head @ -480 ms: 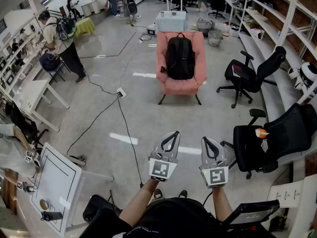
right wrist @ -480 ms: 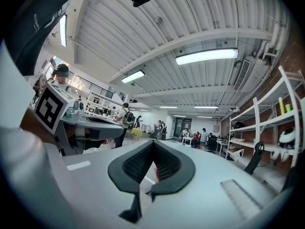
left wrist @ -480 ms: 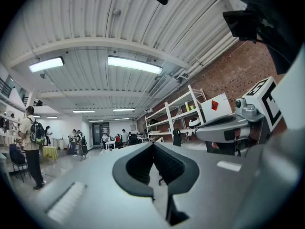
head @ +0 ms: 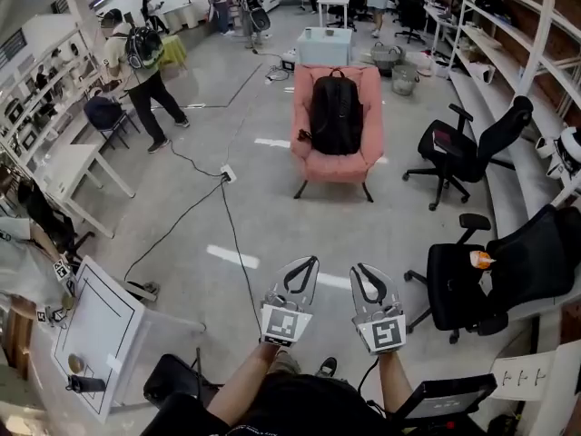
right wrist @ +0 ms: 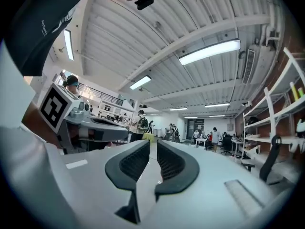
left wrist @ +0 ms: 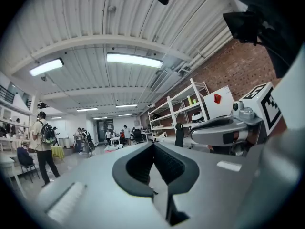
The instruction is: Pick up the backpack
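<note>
Floor (head: 300,216) between me and the target is mostly open concrete, a wide lane straight ahead. The right edge is hemmed by white shelving (head: 508,53) and two black office chairs, the far one (head: 467,148) near the armchair, the near one (head: 481,280) just right of my grippers. The left edge has a white table (head: 64,166) and a white board (head: 95,334) at lower left.

The backpack (head: 337,113), black, stands upright on the seat of the pink armchair (head: 338,166), leaning on its backrest, well apart from both grippers.

Containers: a clear box (head: 324,45) sits just behind the armchair, with a basket (head: 386,55) and a bucket (head: 404,78) to its right. I can't tell what's in them.

A black cable (head: 231,234) runs from a power strip (head: 228,173) across the floor toward me, left of the lane. A person wearing a pack (head: 136,71) stands far left, with more people at the back.

The left gripper (head: 309,263) is clenched, tips together, nothing in it. The right gripper (head: 359,271) is released, a narrow slit between its pads, nothing between them. Both are held level over the floor, side by side.
</note>
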Demonstrator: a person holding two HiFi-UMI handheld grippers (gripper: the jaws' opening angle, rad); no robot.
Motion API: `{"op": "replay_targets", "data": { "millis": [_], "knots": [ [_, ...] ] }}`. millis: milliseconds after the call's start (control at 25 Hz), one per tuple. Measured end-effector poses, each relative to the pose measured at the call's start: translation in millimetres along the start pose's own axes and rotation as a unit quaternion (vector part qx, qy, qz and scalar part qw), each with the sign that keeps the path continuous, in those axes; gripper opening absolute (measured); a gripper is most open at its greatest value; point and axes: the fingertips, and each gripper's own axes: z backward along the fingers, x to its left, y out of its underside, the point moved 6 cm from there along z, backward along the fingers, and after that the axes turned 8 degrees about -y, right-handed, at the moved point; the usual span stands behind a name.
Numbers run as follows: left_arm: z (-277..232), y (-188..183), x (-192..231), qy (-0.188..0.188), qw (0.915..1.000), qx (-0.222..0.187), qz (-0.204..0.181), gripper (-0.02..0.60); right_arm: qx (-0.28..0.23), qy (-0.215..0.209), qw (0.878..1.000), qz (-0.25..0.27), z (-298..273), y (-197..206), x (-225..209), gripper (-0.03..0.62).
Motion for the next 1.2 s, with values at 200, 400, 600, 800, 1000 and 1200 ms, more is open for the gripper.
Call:
{"op": "replay_targets", "data": {
  "millis": [200,400,600,800,1000,1200],
  "knots": [
    [-12,23,1,-0.003,0.9998,0.018,0.000,0.000,0.001,0.010,1.000,-0.017,-9,24,-13,0.055],
    [-49,45,18,0.002,0.9996,0.027,-0.001,0.000,0.024,0.030,0.999,-0.028,-39,46,-43,0.017],
    [-105,65,53,0.001,0.9992,0.011,0.037,0.000,0.051,0.065,0.997,-0.006,-98,47,-81,0.014],
    [-146,70,99,0.026,0.9978,0.000,0.061,0.000,0.064,0.076,0.995,0.025,-160,32,-97,0.014],
    [-193,90,137,0.045,0.9966,0.015,0.067,0.000,0.085,0.092,0.992,0.028,-203,39,-105,0.014],
    [-262,114,147,0.069,0.9952,0.027,0.063,0.000,0.092,0.106,0.990,0.014,-234,65,-154,0.014]
  ]
}}
